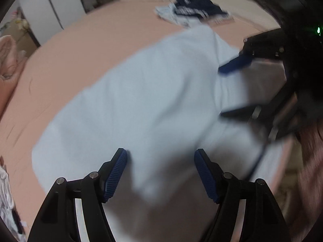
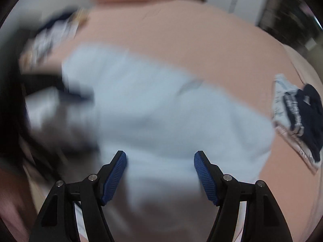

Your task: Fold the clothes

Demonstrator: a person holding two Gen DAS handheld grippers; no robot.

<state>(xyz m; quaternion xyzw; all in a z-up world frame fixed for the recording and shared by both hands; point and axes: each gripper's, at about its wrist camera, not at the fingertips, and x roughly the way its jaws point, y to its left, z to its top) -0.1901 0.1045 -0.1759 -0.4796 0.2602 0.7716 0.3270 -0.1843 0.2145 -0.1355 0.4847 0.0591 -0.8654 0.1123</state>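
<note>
Both grippers' fingers wide, empty: left gripper [image 1: 160, 173], right gripper [image 2: 160, 173] over pale blue garment [image 1: 141, 100] on bed [image 1: 80, 50]; blurry frames, risk grabbing just one layer w/ sloppy pinch

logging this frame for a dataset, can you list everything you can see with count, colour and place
light blue garment: one, pale blue, spread on the bed under both claws
folded clothes pile: one, navy on white, far end of the bed
bed sheet: one, peach pink, covers the bed
wardrobe: one, white, beyond the bed
left claw: one, black with blue pads, open over the garment's near edge
right claw: one, black with blue pads, open over the garment
</note>
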